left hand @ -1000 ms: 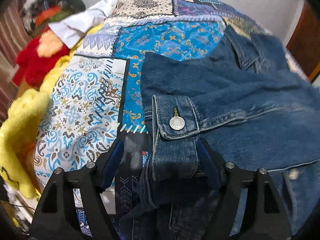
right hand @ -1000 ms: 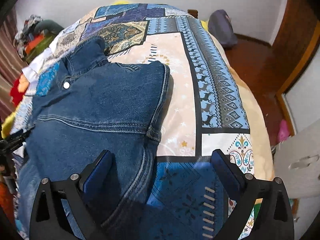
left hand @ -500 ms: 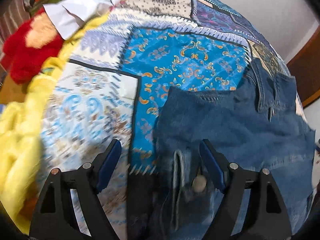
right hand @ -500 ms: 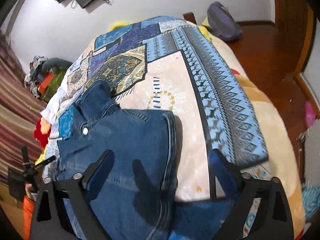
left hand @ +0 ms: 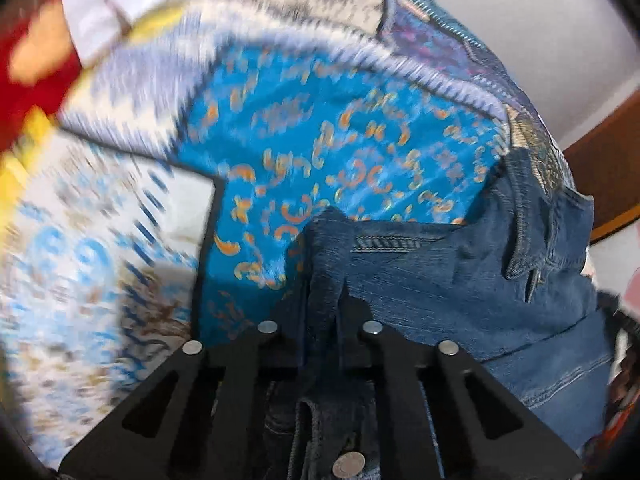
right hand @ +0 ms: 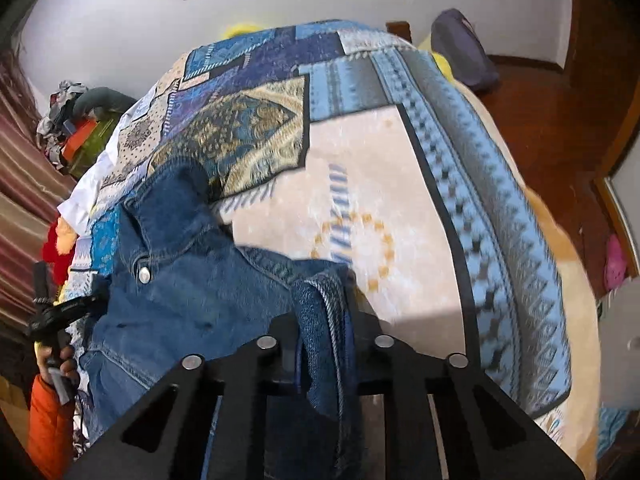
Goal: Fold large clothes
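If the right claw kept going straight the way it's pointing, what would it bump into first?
Probably the jean jacket itself. The right claw is already shut on a fold of it, and beyond that lies the patterned bedspread. Depth is hard to judge.

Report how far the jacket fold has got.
Done: the denim jacket lies on the patchwork bedspread, collar away from the grippers. In hand: the left gripper and right gripper have just closed, each pinching a near fold of denim. Left: carrying that near edge over; no finished fold shows.
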The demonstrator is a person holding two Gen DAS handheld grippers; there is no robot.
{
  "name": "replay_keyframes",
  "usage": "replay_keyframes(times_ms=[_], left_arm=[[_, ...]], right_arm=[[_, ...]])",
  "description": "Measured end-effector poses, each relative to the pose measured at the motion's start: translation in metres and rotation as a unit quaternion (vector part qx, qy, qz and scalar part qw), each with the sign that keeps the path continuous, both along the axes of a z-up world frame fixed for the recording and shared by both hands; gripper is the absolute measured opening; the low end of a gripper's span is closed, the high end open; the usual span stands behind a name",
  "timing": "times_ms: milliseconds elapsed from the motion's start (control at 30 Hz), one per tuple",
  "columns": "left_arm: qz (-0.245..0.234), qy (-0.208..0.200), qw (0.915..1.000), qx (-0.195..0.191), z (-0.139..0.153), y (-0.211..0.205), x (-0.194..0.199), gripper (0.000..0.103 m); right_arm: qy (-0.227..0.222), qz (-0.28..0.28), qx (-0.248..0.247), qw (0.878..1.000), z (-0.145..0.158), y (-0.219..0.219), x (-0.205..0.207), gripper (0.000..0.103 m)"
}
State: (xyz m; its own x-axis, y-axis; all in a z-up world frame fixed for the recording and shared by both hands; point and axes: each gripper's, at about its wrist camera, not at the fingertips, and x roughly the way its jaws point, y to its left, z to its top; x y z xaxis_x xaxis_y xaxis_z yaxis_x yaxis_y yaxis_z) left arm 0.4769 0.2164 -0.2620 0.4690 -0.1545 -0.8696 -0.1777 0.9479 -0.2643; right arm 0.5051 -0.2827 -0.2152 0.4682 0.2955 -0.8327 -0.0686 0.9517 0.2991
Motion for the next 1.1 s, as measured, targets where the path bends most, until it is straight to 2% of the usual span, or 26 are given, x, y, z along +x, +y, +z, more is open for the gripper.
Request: replay_keyframes(times_ms=[167,300,433,500,567,633,733,833,867,900,933,967,1000,1100], left_arm=[[0.001,-0.066,0.9975,0.024,0.050,0.008,-0.018,0.008],[0.006,-0.071,0.9951,0.069,0.064,0.014,-0.018,0.008],[0.024,-0.049,0.9939,0.095,0.049,0.030,-0.015,0.009],[0.028,-0.029,0.9935,0.107,0.033,0.036,-0.008,0.009],[0.025,-0.016,0.9918,0.125,0.020,0.037,-0.006,0.011],[0.023,-0.007,0.9884,0.150,0.011,0.034,-0.003,0.021],[0.021,0.000,0.9825,0.185,0.003,0.032,0.000,0.033],[0.021,-0.001,0.9798,0.199,0.010,0.030,-0.001,0.036],[0.021,-0.007,0.9791,0.202,0.017,0.029,-0.003,0.036],[0.020,-0.013,0.9783,0.206,0.024,0.027,-0.005,0.038],[0.021,-0.021,0.9776,0.209,0.033,0.026,-0.008,0.044],[0.022,-0.032,0.9774,0.208,0.043,0.025,-0.011,0.048],[0.023,-0.042,0.9780,0.203,0.051,0.024,-0.013,0.054],[0.011,-0.072,0.9811,0.180,0.076,0.011,-0.025,0.064]], right_arm=[[-0.026,0.027,-0.025,0.999,0.016,0.023,0.020,0.010],[-0.050,0.042,-0.031,0.997,0.029,0.050,0.042,0.010],[-0.068,0.057,-0.066,0.994,0.029,0.078,0.061,0.011],[-0.067,0.065,-0.095,0.991,0.022,0.089,0.068,0.011],[-0.067,0.074,-0.144,0.985,0.009,0.099,0.070,0.011],[-0.056,0.082,-0.181,0.978,-0.002,0.102,0.071,0.011],[-0.047,0.086,-0.191,0.977,-0.011,0.096,0.067,0.014],[-0.043,0.084,-0.188,0.978,-0.010,0.089,0.063,0.019],[-0.047,0.080,-0.197,0.976,-0.007,0.086,0.061,0.026],[-0.051,0.074,-0.207,0.974,-0.005,0.085,0.060,0.042],[-0.064,0.060,-0.226,0.970,-0.001,0.082,0.057,0.051],[-0.076,0.052,-0.235,0.968,0.003,0.078,0.054,0.068],[-0.079,0.047,-0.237,0.967,0.007,0.076,0.052,0.072],[-0.085,0.043,-0.205,0.974,0.026,0.067,0.040,0.072]])
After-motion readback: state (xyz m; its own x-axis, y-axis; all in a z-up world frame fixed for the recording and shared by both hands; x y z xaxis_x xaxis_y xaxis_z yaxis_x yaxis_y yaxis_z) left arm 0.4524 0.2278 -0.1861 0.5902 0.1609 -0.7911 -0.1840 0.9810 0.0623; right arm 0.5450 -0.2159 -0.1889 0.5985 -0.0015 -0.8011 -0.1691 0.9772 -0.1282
